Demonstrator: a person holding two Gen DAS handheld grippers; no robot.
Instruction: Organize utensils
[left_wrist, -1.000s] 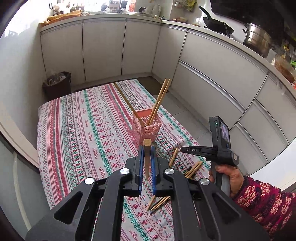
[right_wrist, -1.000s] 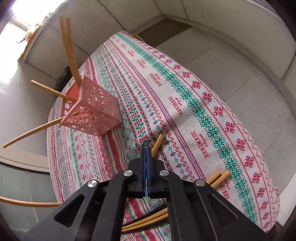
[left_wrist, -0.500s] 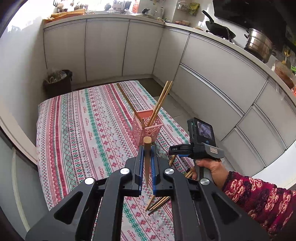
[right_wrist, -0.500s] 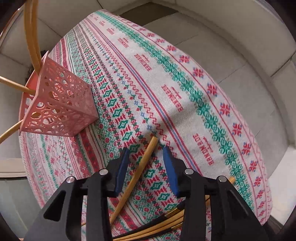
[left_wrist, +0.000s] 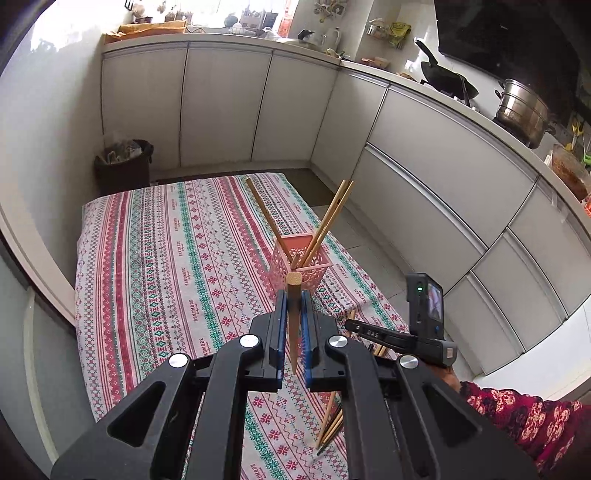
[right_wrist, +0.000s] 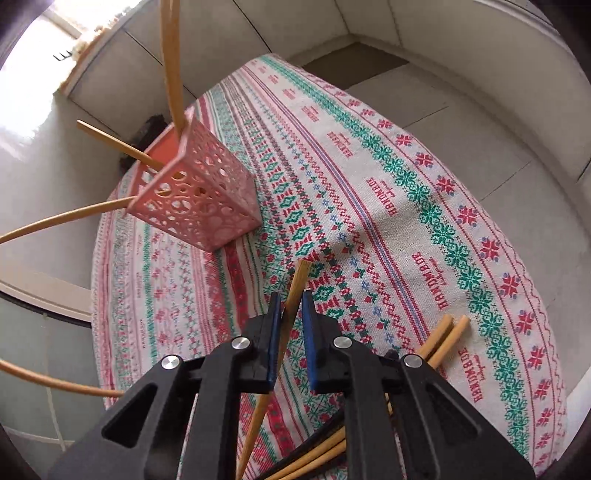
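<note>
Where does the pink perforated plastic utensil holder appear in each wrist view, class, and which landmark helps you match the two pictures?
Left wrist view: the pink perforated plastic utensil holder stands centre frame, just beyond the left gripper, with wooden chopsticks leaning out of it.
Right wrist view: the holder sits upper left, beyond the right gripper.
Shared landmark: the striped patterned tablecloth under it.

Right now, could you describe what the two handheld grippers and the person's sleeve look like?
Both the left gripper and the right gripper are matte black plastic, with triangular cut-outs in the linkage arms, round silver pivot bolts and blue ribbed pads lining the fingers. The right gripper's black camera block shows a green light. The sleeve is dark red with a pink floral print.
</note>
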